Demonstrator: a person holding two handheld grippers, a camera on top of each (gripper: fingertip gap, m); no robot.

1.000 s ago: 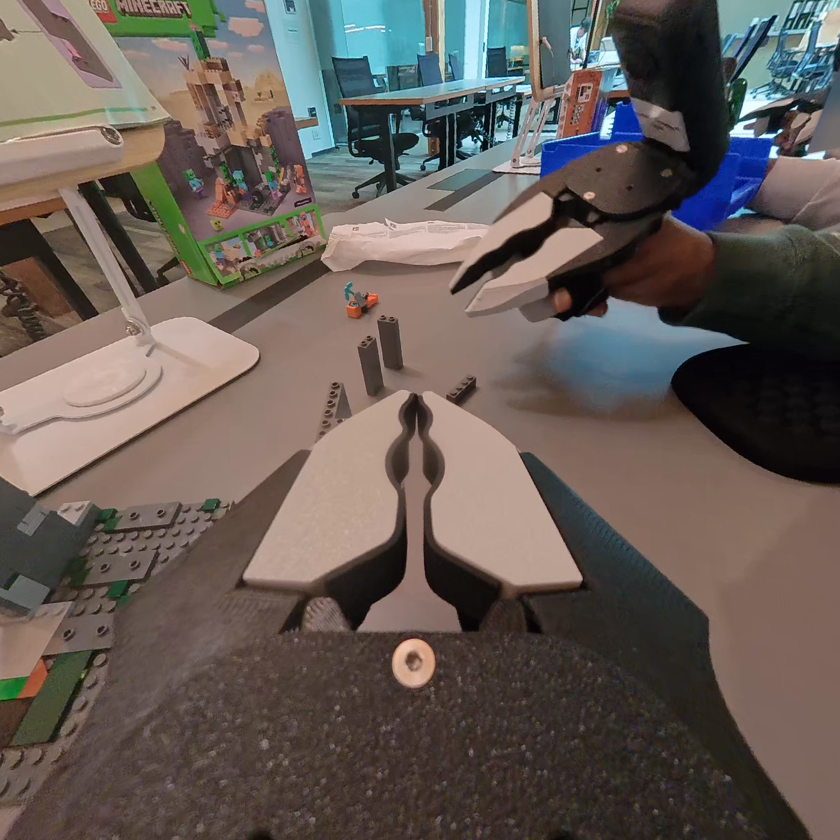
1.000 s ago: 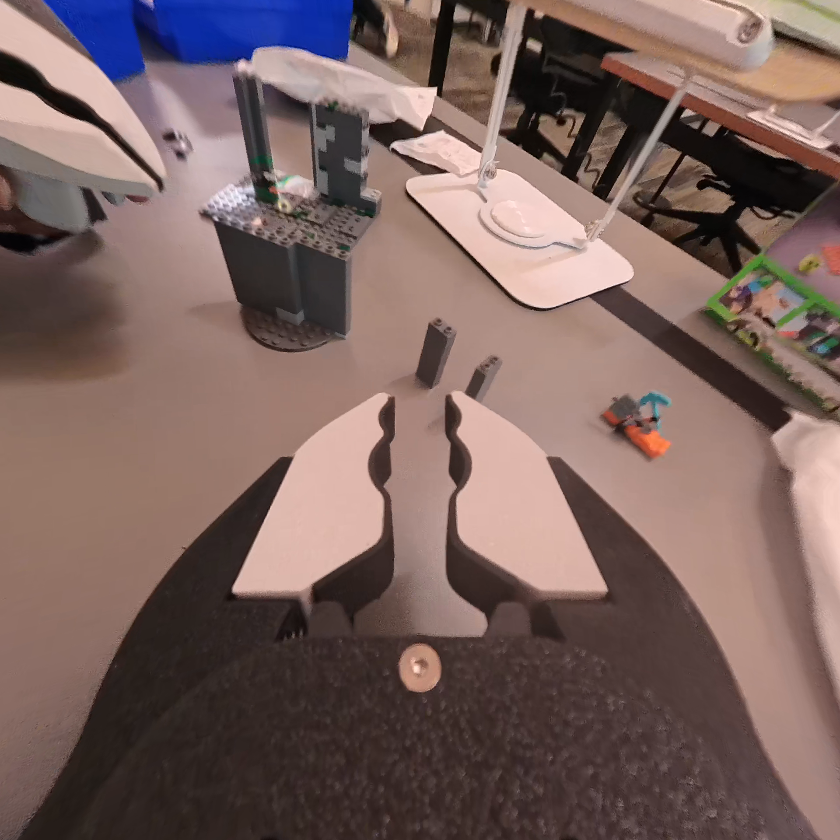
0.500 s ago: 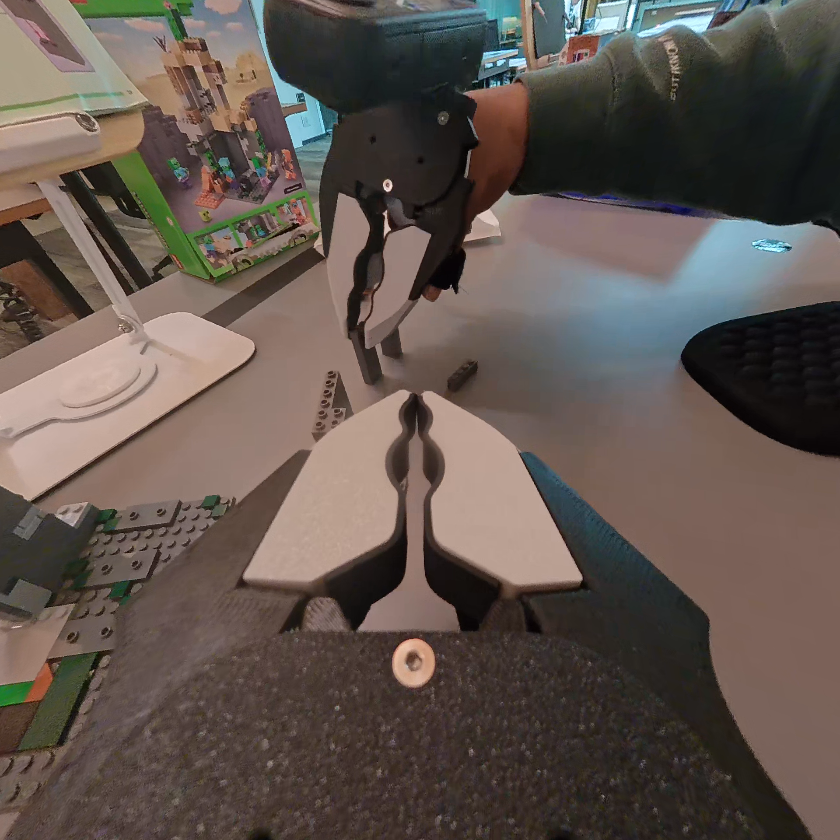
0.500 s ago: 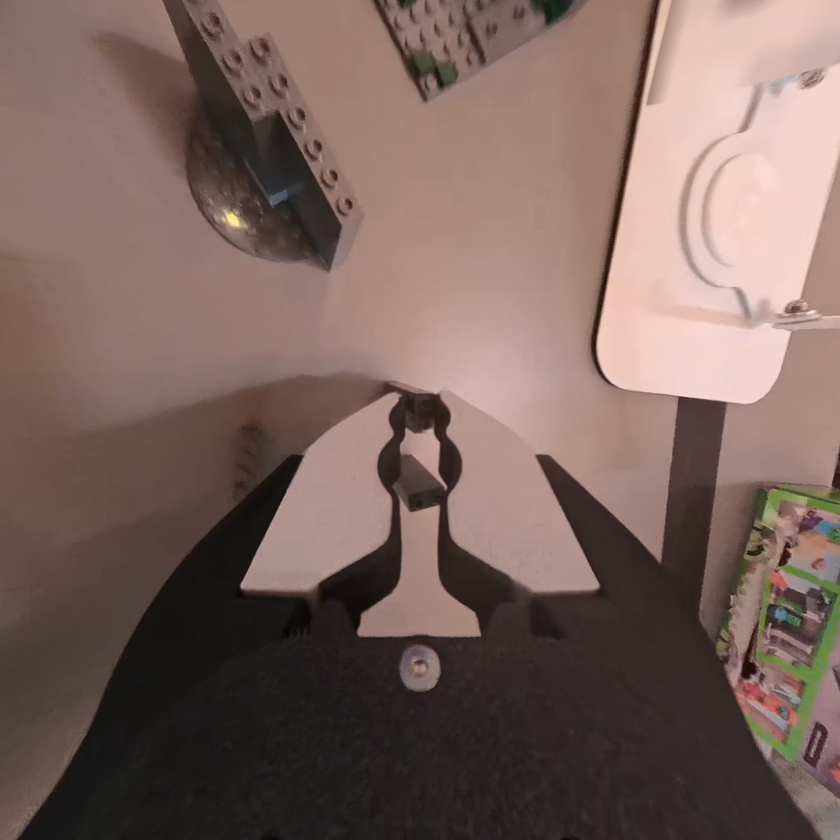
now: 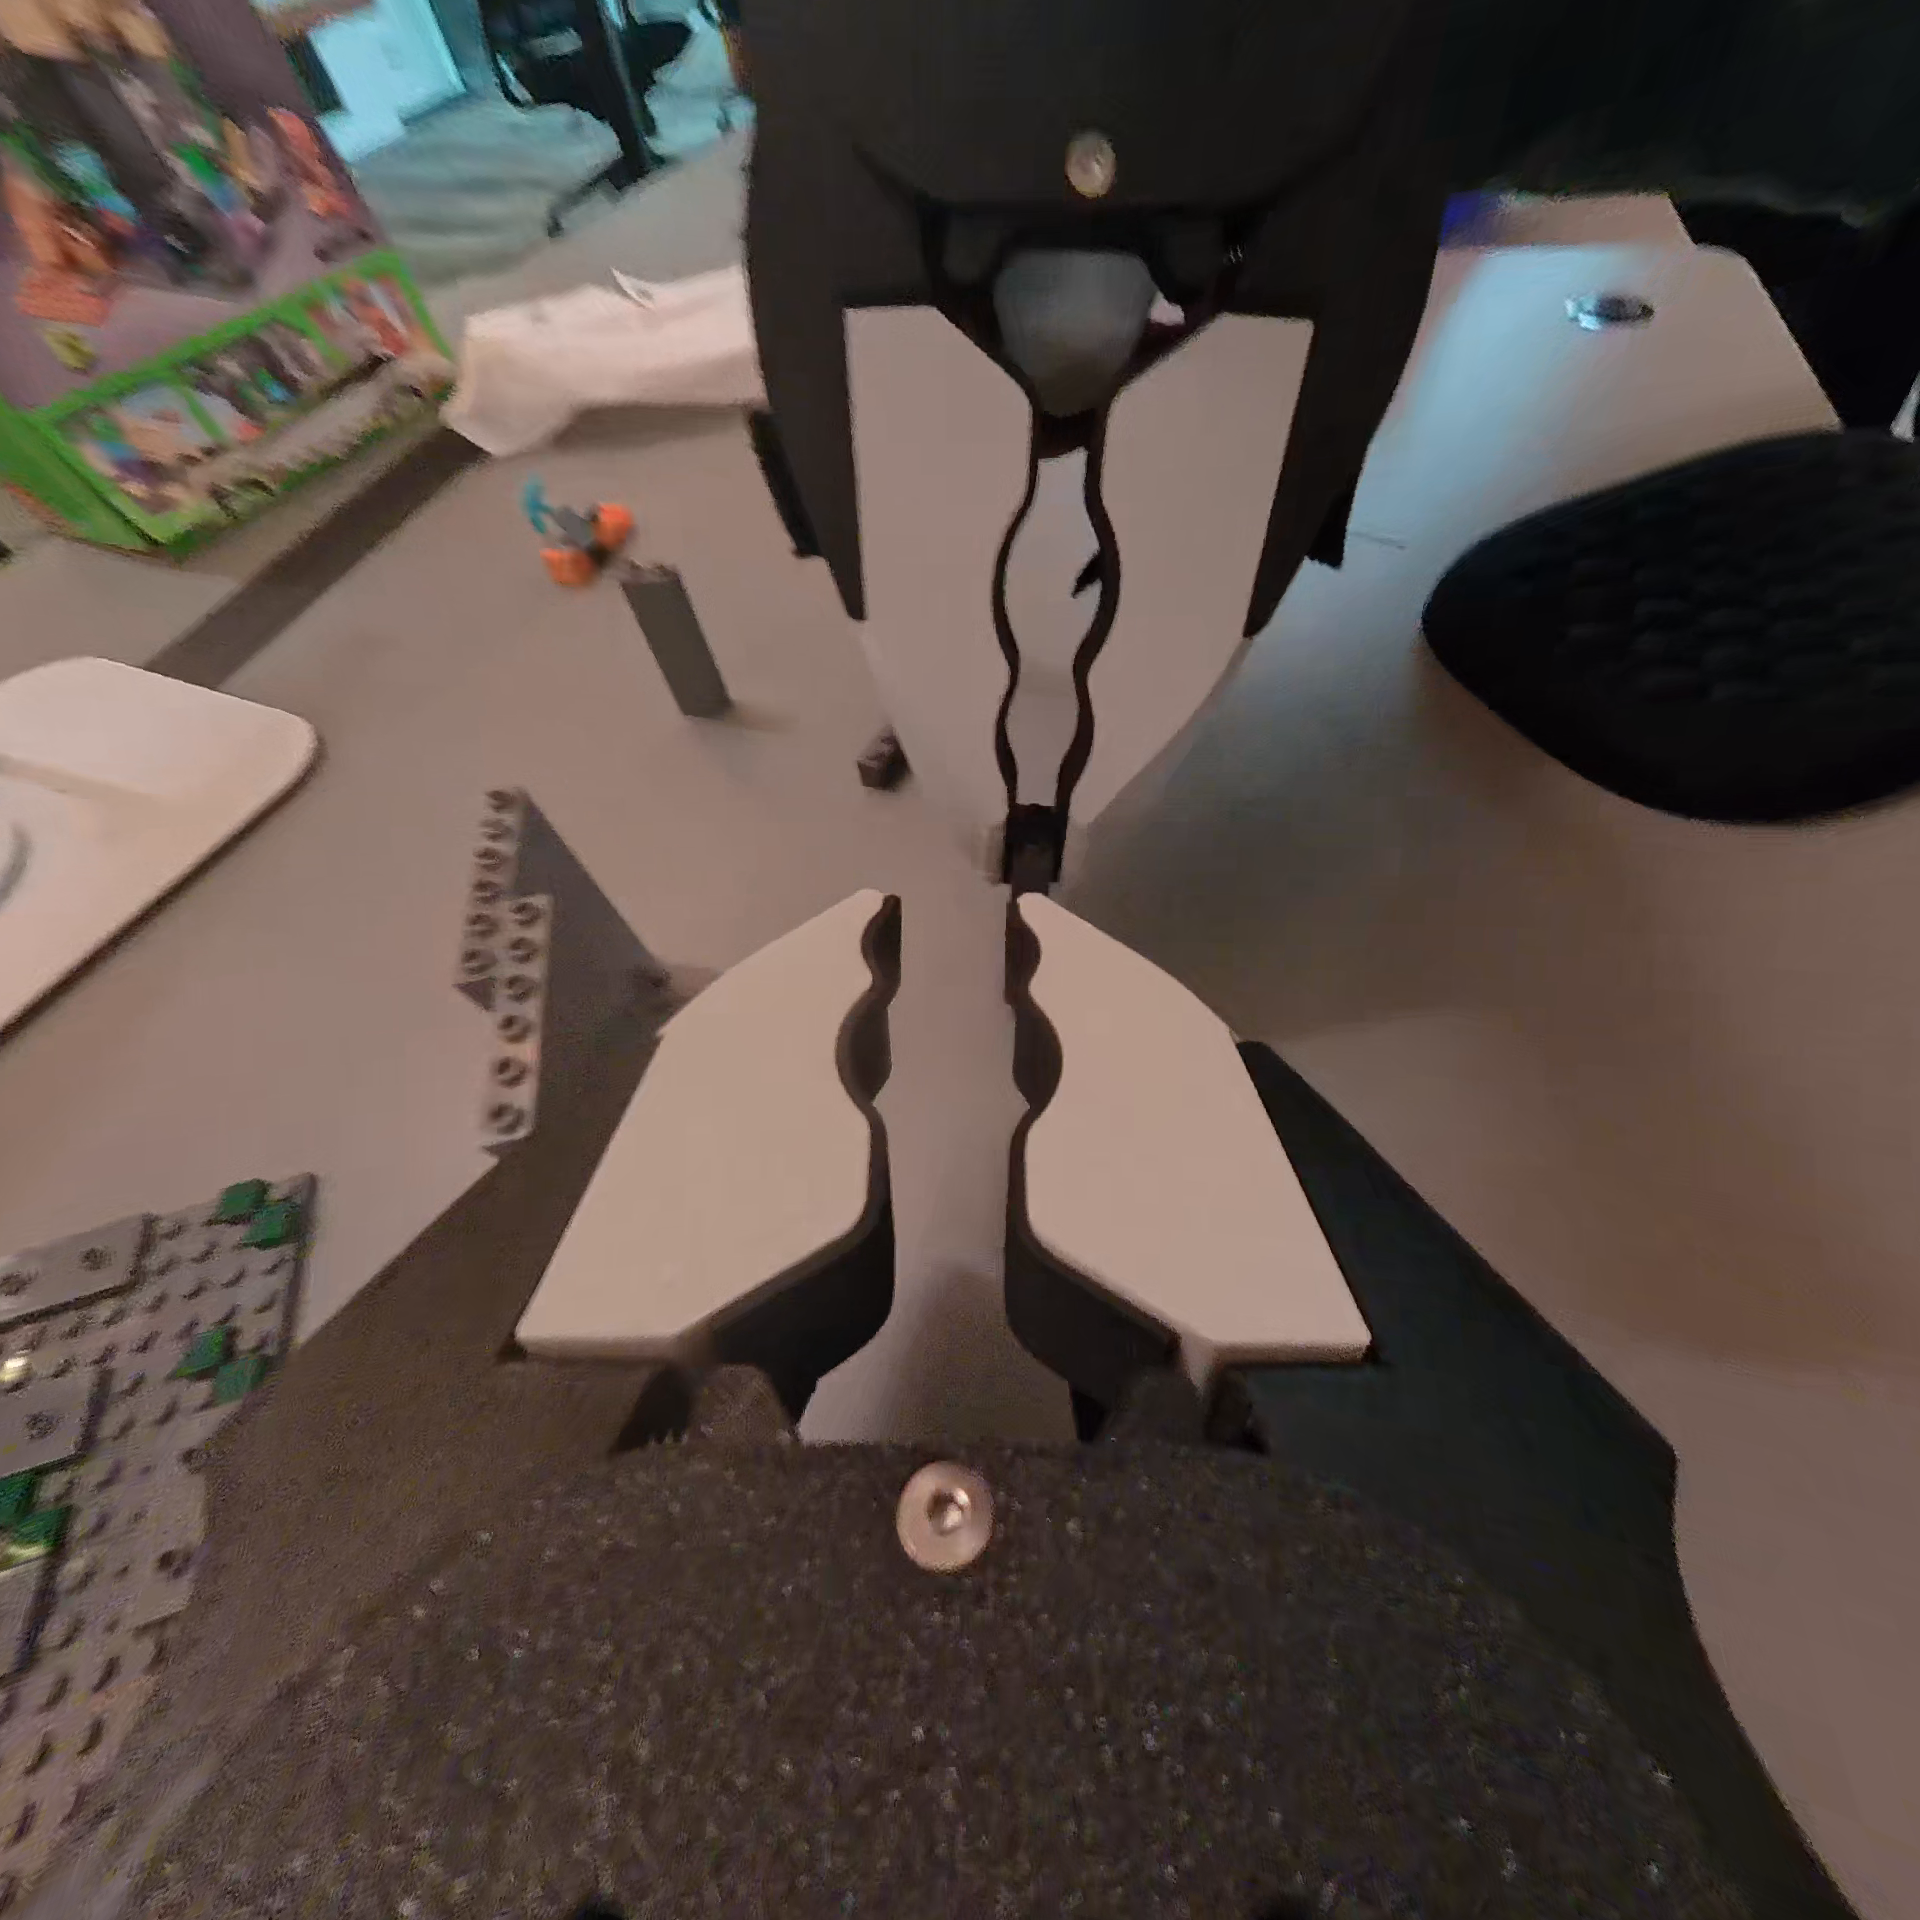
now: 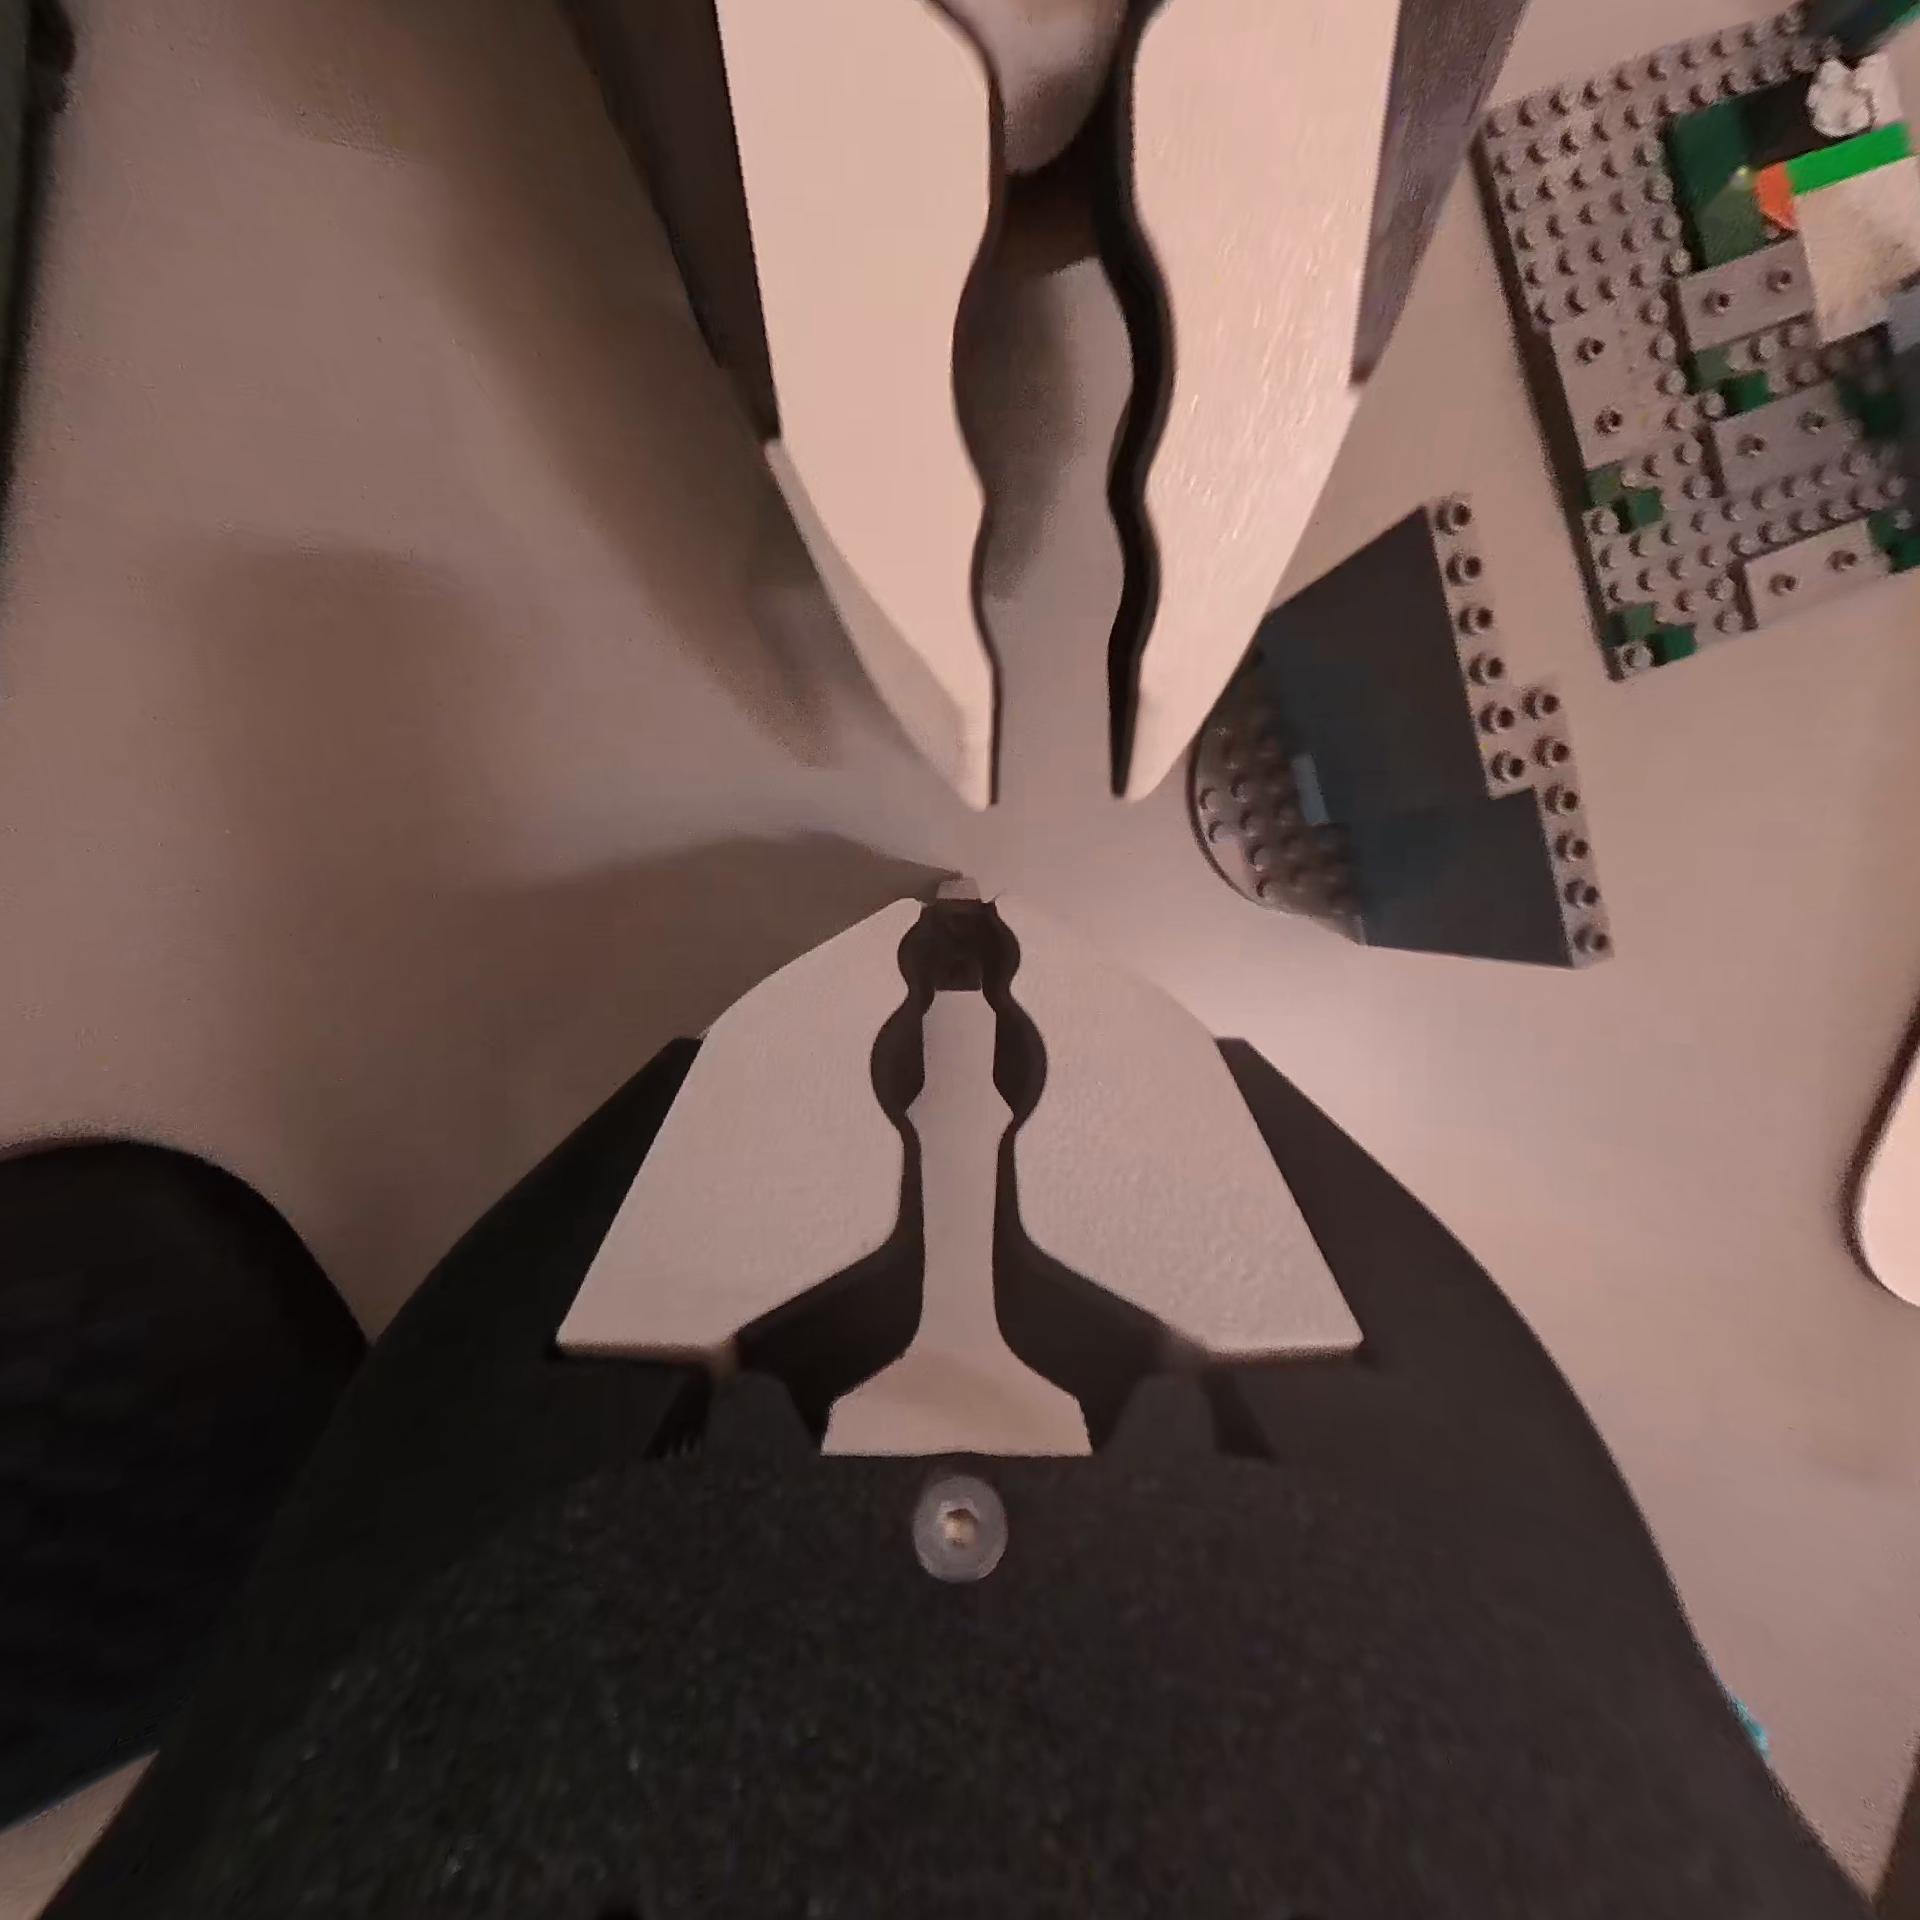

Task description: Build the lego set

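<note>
The right hand-held gripper [image 6: 956,920], with pale fingers on a black textured body, pointed down at the grey desk [image 6: 364,675] and pinched a small dark grey lego brick [image 6: 958,961] at its very tips. In the left wrist view the same brick [image 5: 1029,854] showed clamped between those fingers, just beyond the tips of the left hand-held gripper [image 5: 951,914]. The left one's jaws stood a narrow way apart, with nothing between them. The two grippers faced each other tip to tip, close together but not touching.

Left of them on the desk lay a dark grey wedge-shaped lego piece with a row of studs [image 5: 520,977], and nearer the camera a grey studded lego baseplate with green bits [image 5: 135,1382]. A tall dark grey lego pillar brick [image 5: 675,644] stood upright farther back, with a small dark brick [image 5: 881,758] lying near it. Behind the pillar lay a little orange and teal lego figure [image 5: 582,535]. A white crumpled plastic bag [image 5: 613,353] and a green lego box [image 5: 197,343] sat at the far side, a white flat stand base [image 5: 135,790] at the left, and a black textured pad [image 5: 1704,623] at the right.
</note>
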